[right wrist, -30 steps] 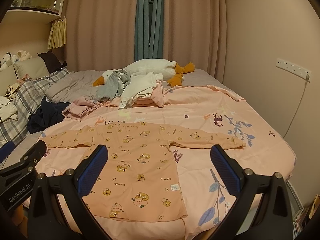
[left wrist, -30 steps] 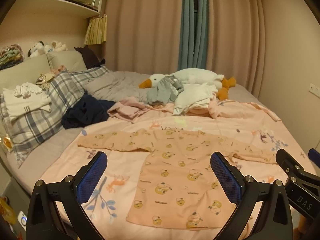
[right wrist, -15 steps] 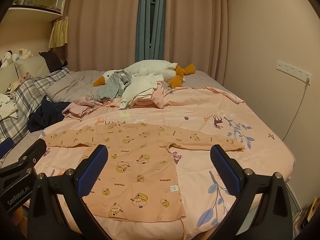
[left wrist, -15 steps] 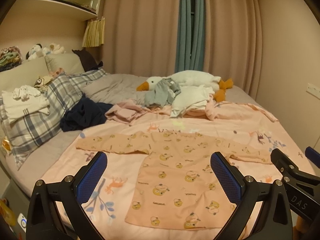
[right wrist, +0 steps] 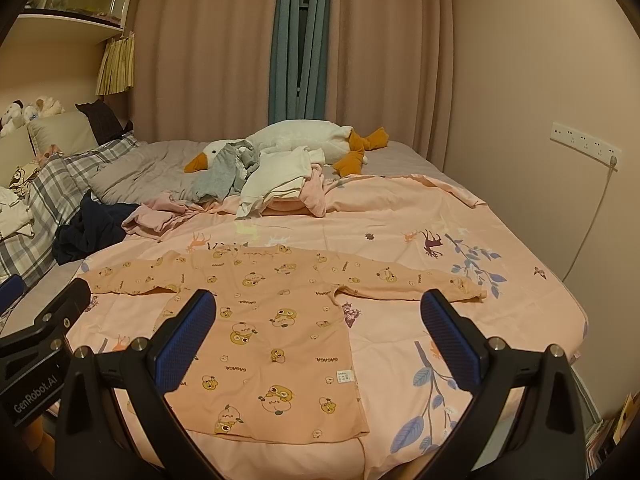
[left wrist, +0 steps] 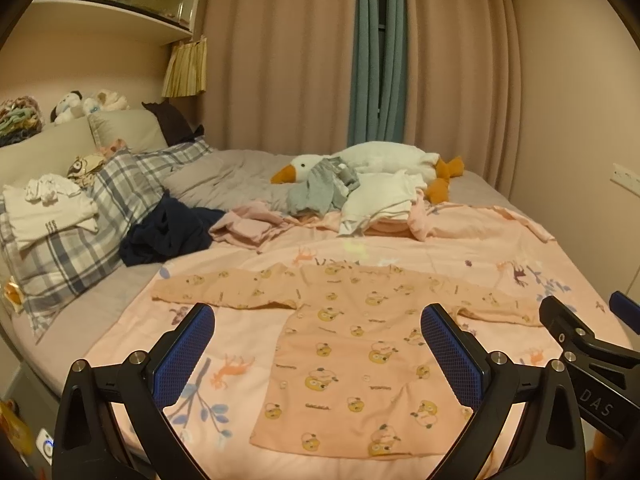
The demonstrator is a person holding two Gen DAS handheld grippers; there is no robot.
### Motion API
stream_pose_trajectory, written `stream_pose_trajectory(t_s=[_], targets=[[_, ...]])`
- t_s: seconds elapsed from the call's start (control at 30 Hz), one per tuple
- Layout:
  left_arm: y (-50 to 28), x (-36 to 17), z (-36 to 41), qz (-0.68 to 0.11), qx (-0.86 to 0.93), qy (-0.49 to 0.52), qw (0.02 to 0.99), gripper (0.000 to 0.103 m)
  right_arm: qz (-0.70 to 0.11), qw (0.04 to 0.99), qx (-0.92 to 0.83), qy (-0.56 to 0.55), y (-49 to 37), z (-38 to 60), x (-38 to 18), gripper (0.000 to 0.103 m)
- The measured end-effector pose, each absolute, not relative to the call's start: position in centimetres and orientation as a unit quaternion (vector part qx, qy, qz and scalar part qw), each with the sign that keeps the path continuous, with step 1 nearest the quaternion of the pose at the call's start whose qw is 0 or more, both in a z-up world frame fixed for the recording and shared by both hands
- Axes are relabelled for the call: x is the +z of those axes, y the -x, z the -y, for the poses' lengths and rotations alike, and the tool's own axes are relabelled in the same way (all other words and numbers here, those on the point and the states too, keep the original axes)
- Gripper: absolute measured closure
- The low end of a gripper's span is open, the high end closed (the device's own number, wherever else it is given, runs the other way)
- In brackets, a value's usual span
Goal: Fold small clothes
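A bedroom with pink curtains holds a wide bed [left wrist: 460, 248] under a pink printed sheet. In the left wrist view, the small orange shirt [left wrist: 360, 344] lies flat near the bed's near edge, sleeves spread toward either side, its hem closest to the camera. The left hand-held gripper [left wrist: 316, 354] hangs above that near edge with its blue pads wide apart and nothing between them; the right hand-held gripper [left wrist: 592, 344] shows at the frame's right margin, too cropped there to tell its opening. Toward the far edge lie a plush goose [left wrist: 372, 164], a heap of loose clothes [left wrist: 352, 196] and a dark garment [left wrist: 168, 232] by the plaid pillow [left wrist: 80, 232]. In the right wrist view, the same shirt [right wrist: 272, 320] sits near the middle of the near edge, one sleeve reaching toward the right side of the bed. The right hand-held gripper [right wrist: 318, 338] is likewise spread wide and holds nothing, and part of the left tool's body shows at the lower left. No fold appears started. The risk, as I judge it, is that a pad pinches the thin sheet along with the shirt, since both are soft and close in colour; that would drag the sheet and skew the garment. A sleeve lifted by one layer only could also bunch and leave the fold crooked.
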State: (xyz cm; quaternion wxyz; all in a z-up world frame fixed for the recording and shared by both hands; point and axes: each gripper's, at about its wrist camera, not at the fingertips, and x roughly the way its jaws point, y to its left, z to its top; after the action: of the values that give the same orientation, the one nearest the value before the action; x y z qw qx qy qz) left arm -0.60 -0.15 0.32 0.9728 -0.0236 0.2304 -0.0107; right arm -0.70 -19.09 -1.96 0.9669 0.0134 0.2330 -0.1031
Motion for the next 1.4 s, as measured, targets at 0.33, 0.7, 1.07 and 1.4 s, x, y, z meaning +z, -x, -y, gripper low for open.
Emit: stream_pose_trajectory(t_s=[0.33, 0.7, 1.07, 1.4], targets=[[0.8, 0.3, 0.1, -0.231, -0.014, 0.017, 0.973, 0.001, -0.238, 0.966, -0.098, -0.02, 0.9, 19.7, -2.3, 0.0], [1.2, 0.3, 0.0, -0.229, -0.011, 0.014, 0.973, 0.001, -0.24, 0.965, -0.098, -0.025, 1.2, 19.7, -2.1, 0.0], [1.1, 0.2, 0.4, -0.231, -0.012, 0.01, 0.973, 0.001, -0.24, 0.966, -0.093, -0.019, 1.0, 19.5, -2.2, 0.0], [0.3, -0.4, 0.5, -0.238, -0.01, 0.003, 0.971, 0.001, -0.249, 0.965, -0.084, -0.02, 0.0, 19.5, -2.9, 0.001]])
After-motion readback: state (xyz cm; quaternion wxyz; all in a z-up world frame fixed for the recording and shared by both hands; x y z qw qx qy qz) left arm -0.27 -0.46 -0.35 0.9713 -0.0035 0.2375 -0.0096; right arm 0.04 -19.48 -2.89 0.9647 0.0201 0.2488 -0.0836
